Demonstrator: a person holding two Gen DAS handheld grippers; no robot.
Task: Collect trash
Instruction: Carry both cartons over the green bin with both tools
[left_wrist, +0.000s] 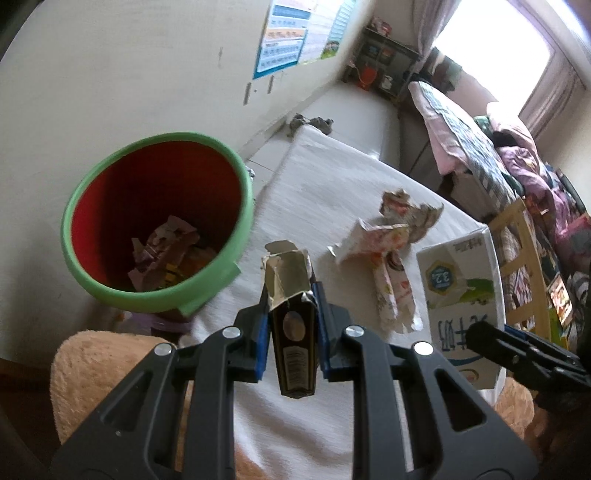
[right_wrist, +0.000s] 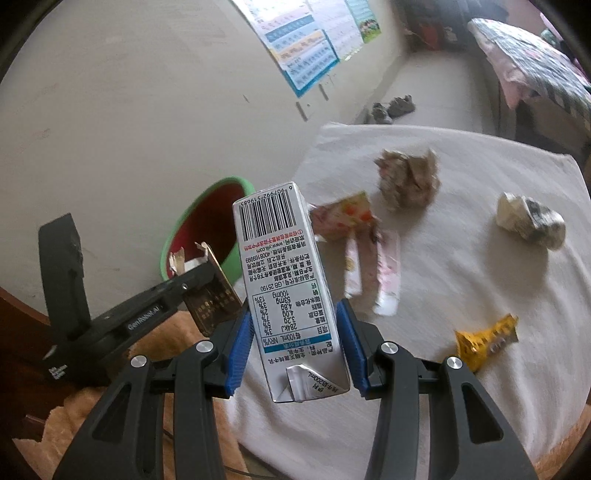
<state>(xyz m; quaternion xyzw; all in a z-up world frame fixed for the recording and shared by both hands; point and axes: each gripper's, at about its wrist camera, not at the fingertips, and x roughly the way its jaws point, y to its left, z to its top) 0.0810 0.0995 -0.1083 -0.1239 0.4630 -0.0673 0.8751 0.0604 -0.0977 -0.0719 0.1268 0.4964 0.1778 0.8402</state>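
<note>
Left gripper (left_wrist: 291, 325) fingers clenched on dark torn carton (left_wrist: 293, 332), right gripper (right_wrist: 295, 343) fingers clamped on milk carton (right_wrist: 288, 280), both lifted off desk (right_wrist: 461, 266) beside bin (left_wrist: 155, 221), probably for dropping in.

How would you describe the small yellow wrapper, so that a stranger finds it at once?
Look at the white cloth that covers the table. The yellow wrapper lies near the cloth's close edge, right of the milk carton. It alone is bright yellow; the other scraps are pale.
</note>
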